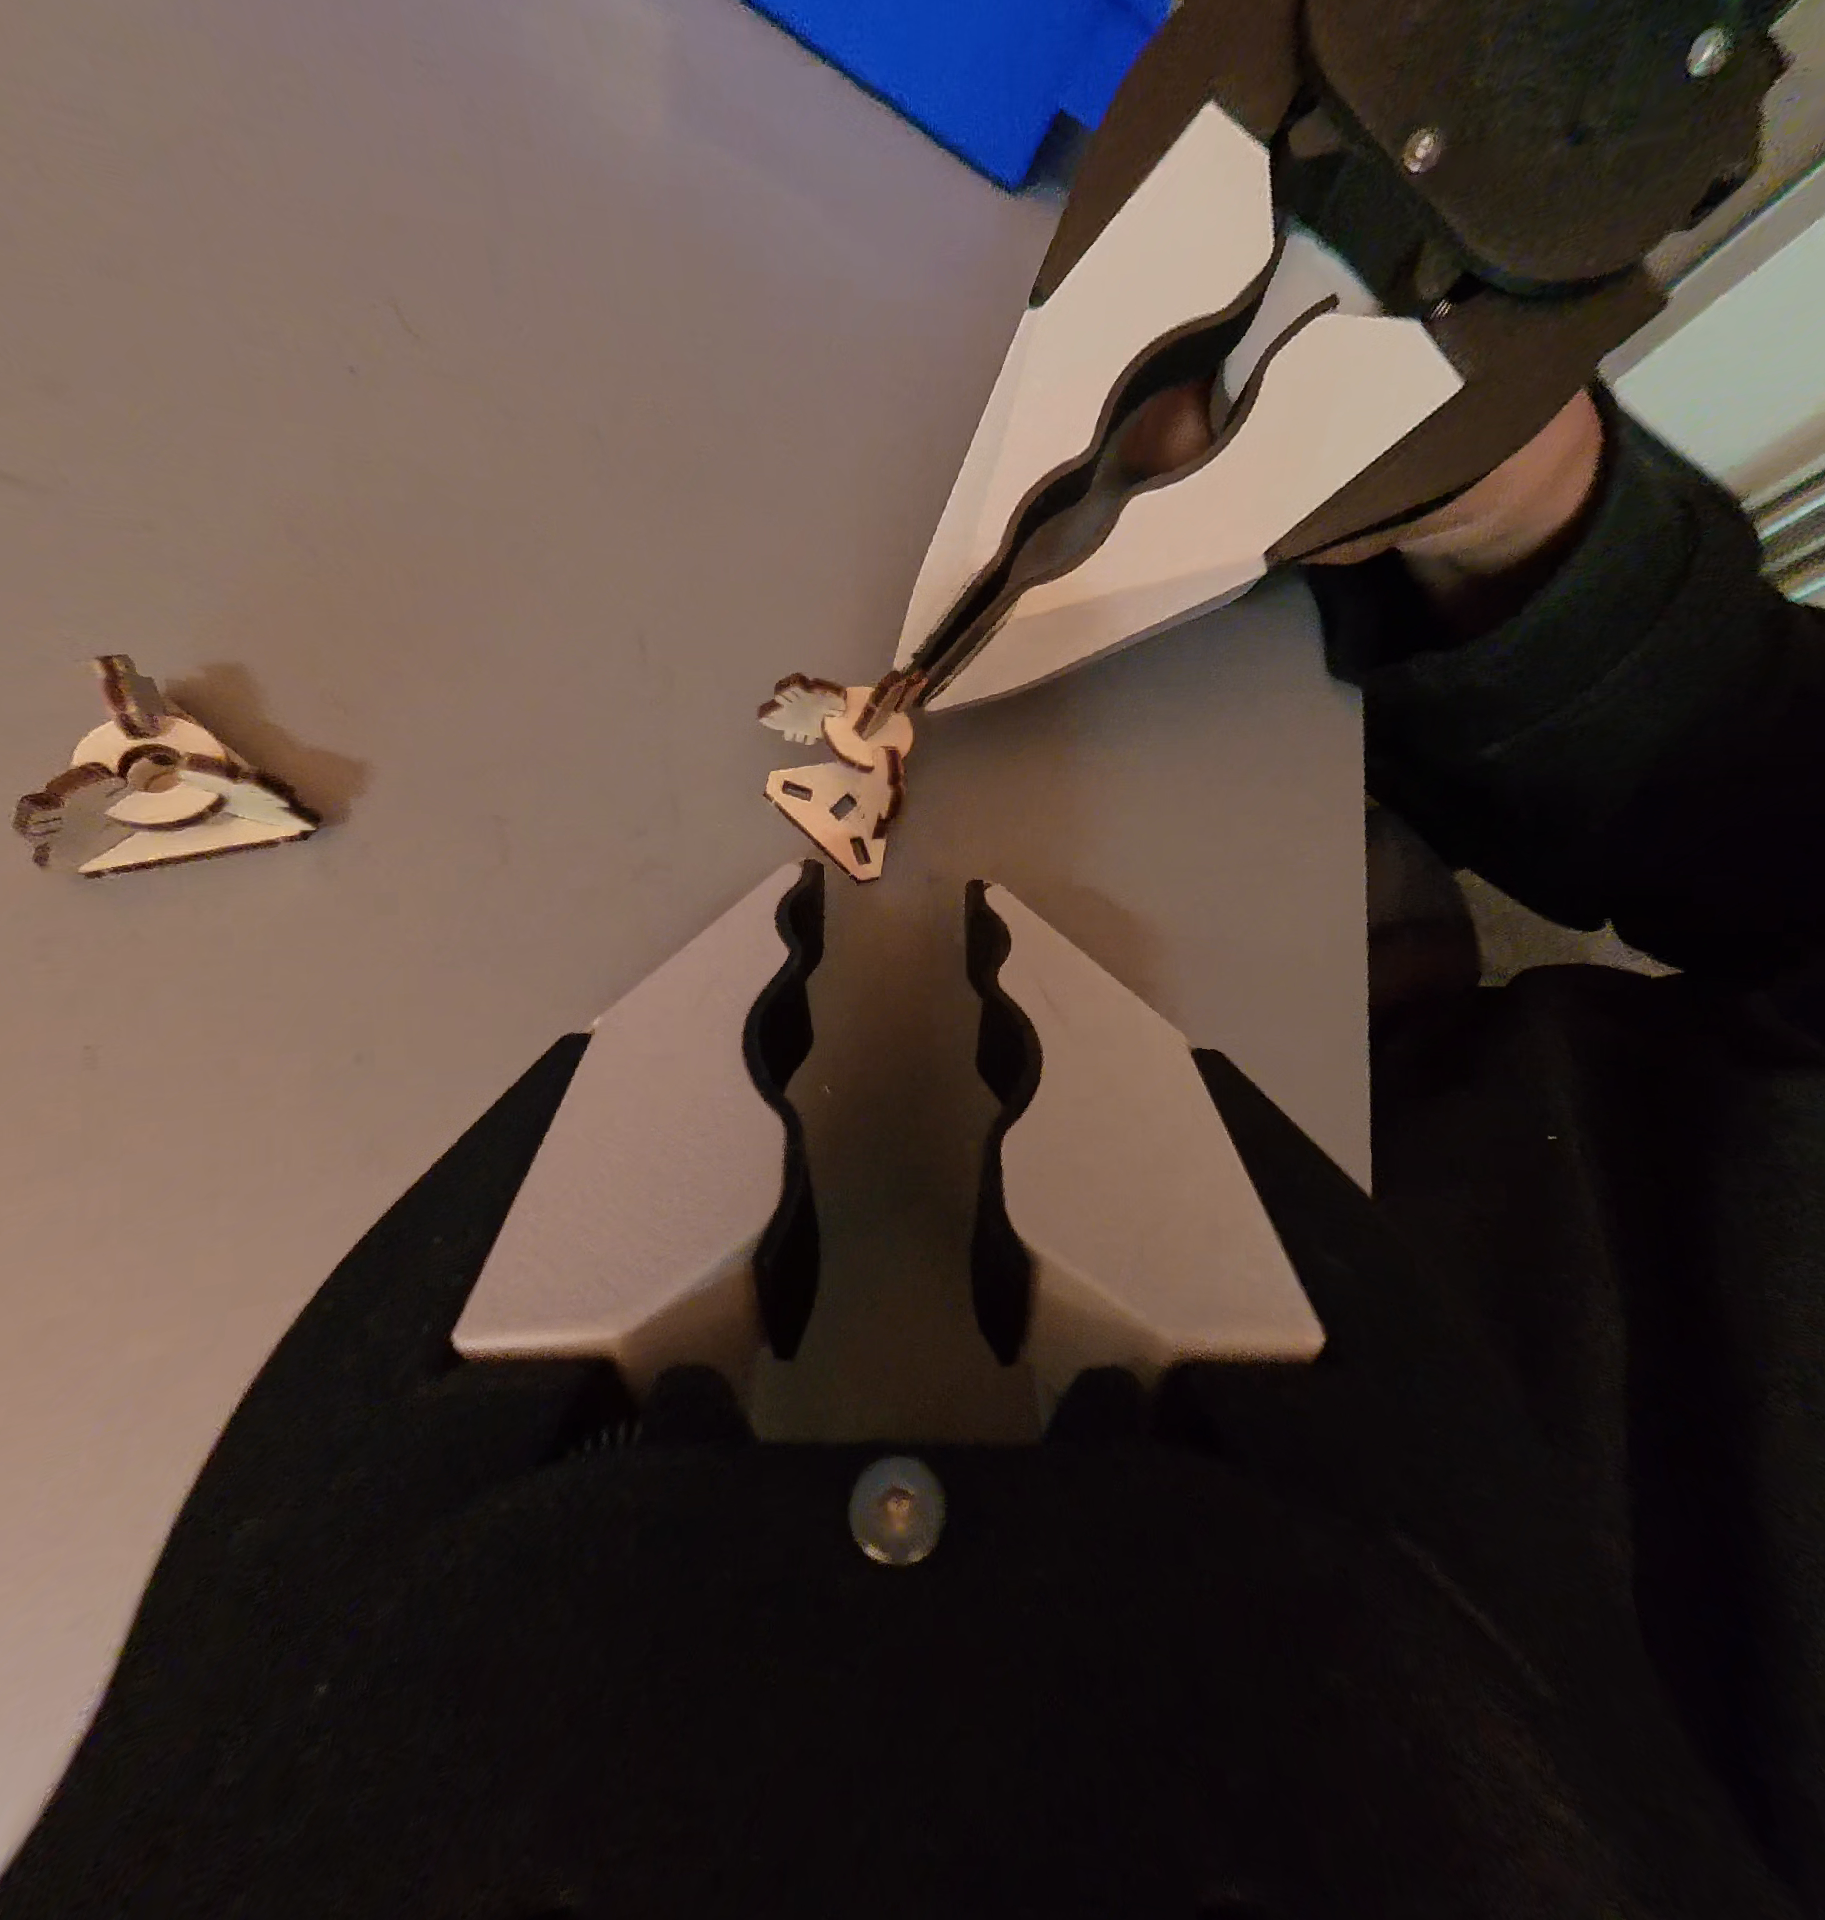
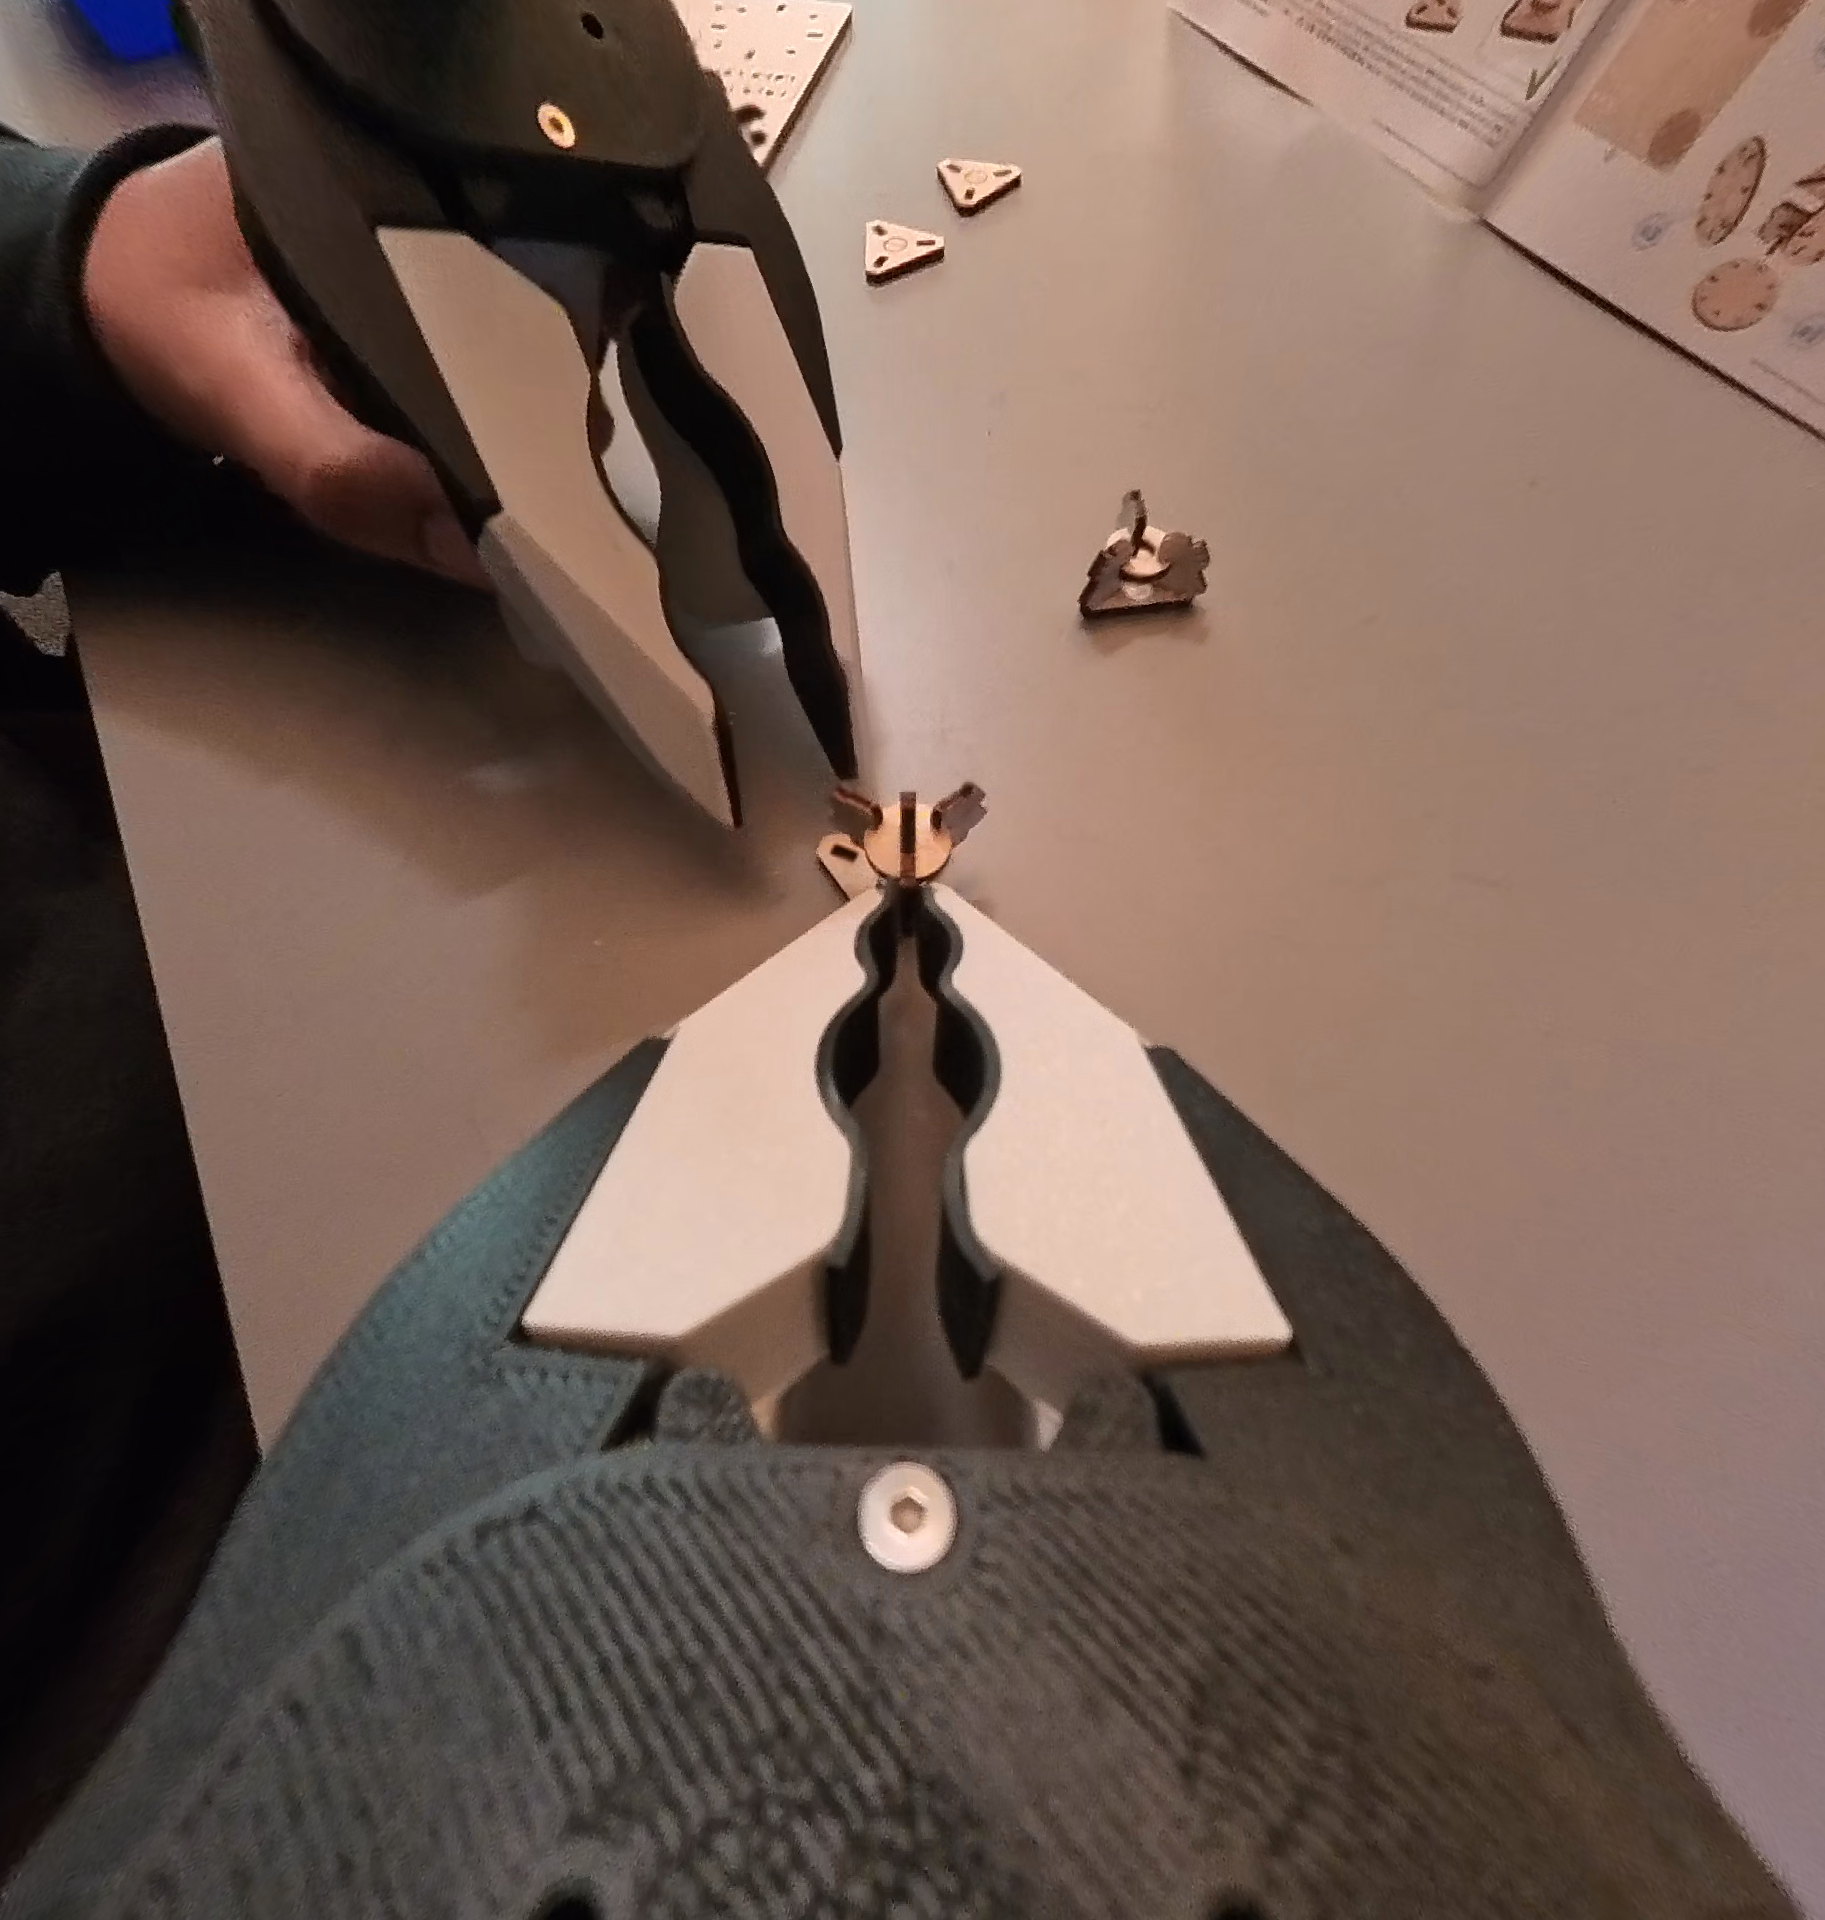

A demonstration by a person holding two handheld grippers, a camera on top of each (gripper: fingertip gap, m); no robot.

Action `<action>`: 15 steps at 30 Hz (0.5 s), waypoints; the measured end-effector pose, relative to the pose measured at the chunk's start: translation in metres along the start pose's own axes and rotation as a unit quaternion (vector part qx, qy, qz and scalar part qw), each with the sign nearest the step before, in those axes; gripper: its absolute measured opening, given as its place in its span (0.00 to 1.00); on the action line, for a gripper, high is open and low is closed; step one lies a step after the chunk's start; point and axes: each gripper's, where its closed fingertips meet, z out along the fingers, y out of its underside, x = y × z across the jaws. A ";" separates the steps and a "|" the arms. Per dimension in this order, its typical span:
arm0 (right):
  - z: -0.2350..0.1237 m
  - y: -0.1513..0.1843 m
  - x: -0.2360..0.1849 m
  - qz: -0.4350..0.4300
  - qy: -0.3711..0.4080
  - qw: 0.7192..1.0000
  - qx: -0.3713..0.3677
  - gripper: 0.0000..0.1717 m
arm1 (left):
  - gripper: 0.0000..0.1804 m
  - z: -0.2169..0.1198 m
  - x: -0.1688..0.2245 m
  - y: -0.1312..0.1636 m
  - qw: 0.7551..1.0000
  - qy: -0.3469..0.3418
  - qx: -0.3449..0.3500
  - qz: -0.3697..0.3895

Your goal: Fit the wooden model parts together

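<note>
A small wooden assembly [image 1: 866,732], a round disc with leaf-shaped pieces slotted into it, sits over a slotted wooden triangle plate [image 1: 830,821] on the grey table [image 1: 472,468]. My right gripper [image 2: 903,896] is shut on a thin upright tab of this assembly [image 2: 903,836]. It also shows in the left wrist view [image 1: 903,691], coming in from the upper right. My left gripper [image 1: 892,883] is open and holds nothing. Its fingertips [image 1: 809,883] stand just short of the triangle plate's near corner. In the right wrist view the left gripper [image 2: 788,795] hangs open just left of the assembly.
A second assembled wooden triangle [image 1: 160,790] lies farther off and also shows in the right wrist view [image 2: 1142,577]. Two loose triangle plates [image 2: 903,249], a wooden parts sheet [image 2: 783,52] and printed sheets [image 2: 1718,187] lie beyond. A blue box [image 1: 970,73] stands at the back. The table edge [image 1: 1365,935] is close by. Less than 4 cm separates the two grippers' tips.
</note>
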 end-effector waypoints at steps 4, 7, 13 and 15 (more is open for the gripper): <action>0.001 0.001 -0.002 -0.006 0.001 1.000 -0.004 0.01 | 0.13 -0.005 -0.001 -0.005 0.999 0.020 0.020 -0.024; 0.004 0.002 -0.004 -0.014 -0.001 1.000 -0.012 0.01 | 0.10 -0.006 -0.002 -0.006 0.999 0.019 0.025 -0.028; 0.006 0.002 -0.005 -0.017 -0.003 1.000 -0.016 0.01 | 0.08 -0.003 -0.001 -0.004 0.999 0.016 0.017 -0.022; 0.006 0.003 -0.005 -0.017 -0.002 1.000 -0.017 0.01 | 0.07 -0.002 0.000 -0.004 1.000 0.016 0.015 -0.021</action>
